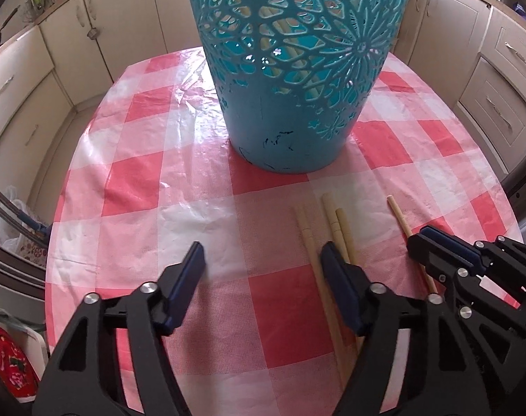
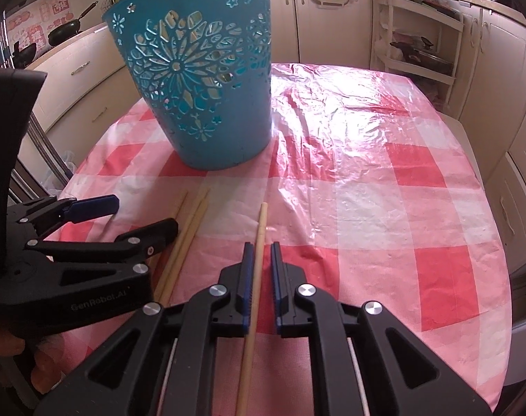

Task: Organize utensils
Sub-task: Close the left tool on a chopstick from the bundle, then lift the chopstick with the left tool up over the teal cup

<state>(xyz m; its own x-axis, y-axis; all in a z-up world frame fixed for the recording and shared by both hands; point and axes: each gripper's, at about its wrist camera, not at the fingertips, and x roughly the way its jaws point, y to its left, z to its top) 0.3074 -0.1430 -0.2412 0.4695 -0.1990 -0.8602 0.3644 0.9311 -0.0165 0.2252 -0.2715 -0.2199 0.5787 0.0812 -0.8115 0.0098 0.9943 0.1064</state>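
Place: home kitchen | cream cabinets (image 2: pixel 86 69) all round | woks (image 2: pixel 64 30) on counter | checked plastic cloth (image 2: pixel 384 190) on table | rack (image 2: pixel 422 41) with pots

Both tongs, the left tongs (image 1: pixel 261 254) and the right tongs (image 2: pixel 261 253), are matte black plastic linkages with triangular cut-outs and round silver screw heads at the pivots. Each finger carries a dark blue ribbed pad (image 2: pixel 248 270). Beside the right tongs, the left frame bears pale "GenRobot.AI" lettering (image 2: pixel 98 302).
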